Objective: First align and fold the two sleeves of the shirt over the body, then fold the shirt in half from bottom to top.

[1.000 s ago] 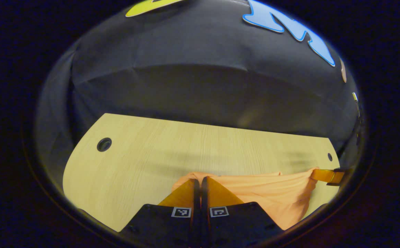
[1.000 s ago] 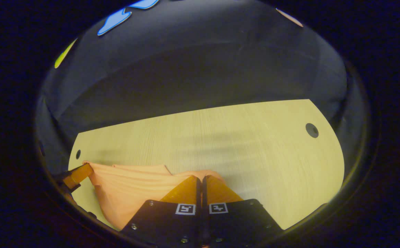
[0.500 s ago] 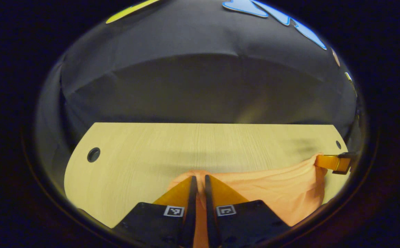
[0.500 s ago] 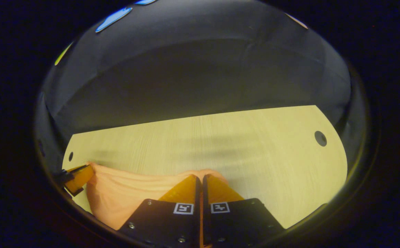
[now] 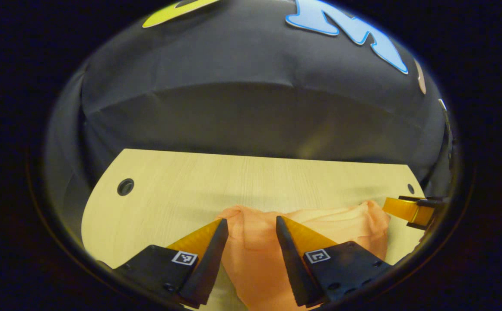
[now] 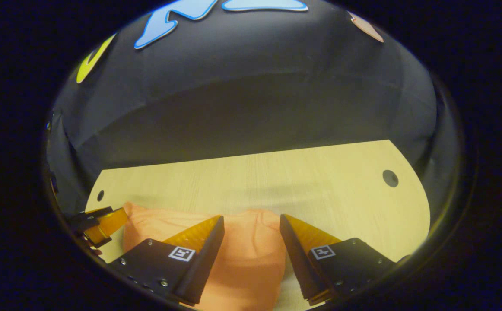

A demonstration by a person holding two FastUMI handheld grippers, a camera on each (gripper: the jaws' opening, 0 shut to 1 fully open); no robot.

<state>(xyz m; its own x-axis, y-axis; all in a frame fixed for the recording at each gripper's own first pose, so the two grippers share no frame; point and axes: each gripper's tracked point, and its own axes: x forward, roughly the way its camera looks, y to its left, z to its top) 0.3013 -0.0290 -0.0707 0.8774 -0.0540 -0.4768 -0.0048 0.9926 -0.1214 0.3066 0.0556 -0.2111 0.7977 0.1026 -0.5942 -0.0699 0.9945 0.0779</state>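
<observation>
Shirt (image 5: 259, 242), orange and rumpled, lies on the pale wooden table (image 5: 182, 194), bunched toward the near edge. In the left gripper view it spreads from about 6 o'clock out to 3 o'clock, and the left gripper (image 5: 248, 226) stands over it with its two fingers set wide apart, cloth showing in the gap between them and neither finger pressing on it. At 3 o'clock in that view the right gripper's fingers (image 5: 411, 209) reach in just beside the shirt's far corner. In the right gripper view the shirt (image 6: 242, 250) runs from 6 o'clock toward 9 o'clock; the right gripper (image 6: 251, 222) is likewise spread wide over the fabric, gripping nothing. At 9 o'clock there the left gripper's fingers (image 6: 104, 222) sit just beside the cloth's edge. A round cable hole (image 6: 390, 178) marks the table at 3 o'clock.
</observation>
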